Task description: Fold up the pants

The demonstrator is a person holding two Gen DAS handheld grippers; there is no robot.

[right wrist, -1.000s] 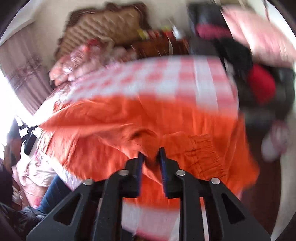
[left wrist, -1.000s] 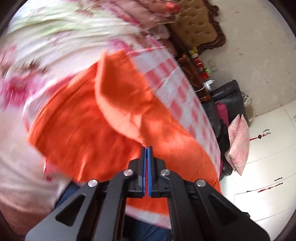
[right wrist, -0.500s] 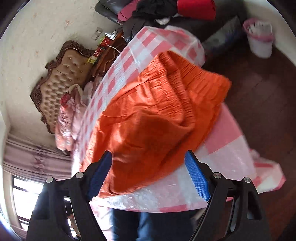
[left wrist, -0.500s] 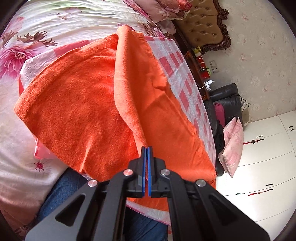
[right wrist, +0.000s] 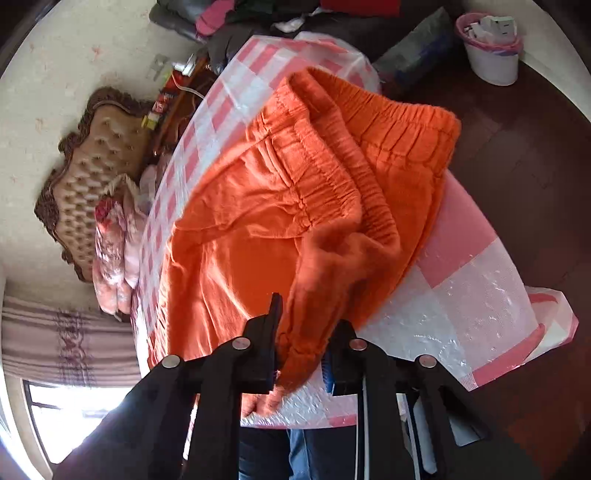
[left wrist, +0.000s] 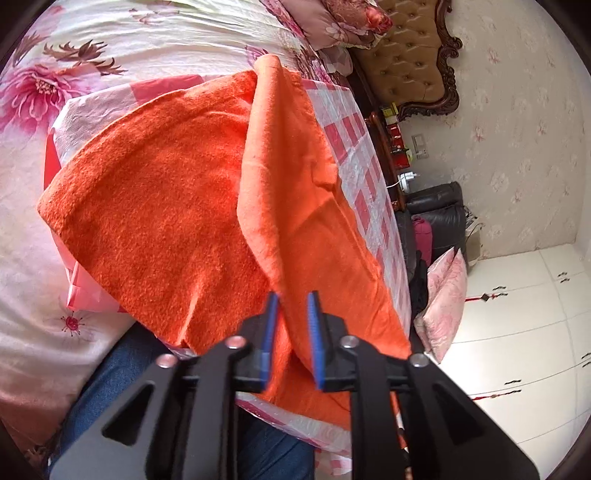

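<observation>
My left gripper (left wrist: pixel 291 314) has its blue-padded jaws just parting, a raised fold of the fuzzy orange fleece pants (left wrist: pixel 166 206) standing loose between them, the pads no longer pinching it. My right gripper (right wrist: pixel 301 332) has just been closing and now clamps a bunched edge of the same pants, whose elastic waistband (right wrist: pixel 373 122) lies ahead of it. The pants are spread on a pink-and-white checked plastic sheet (right wrist: pixel 461 295) over the bed

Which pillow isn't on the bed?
The pale pink pillow, standing beside the black sofa; the flowery pillows lie against the headboard.
</observation>
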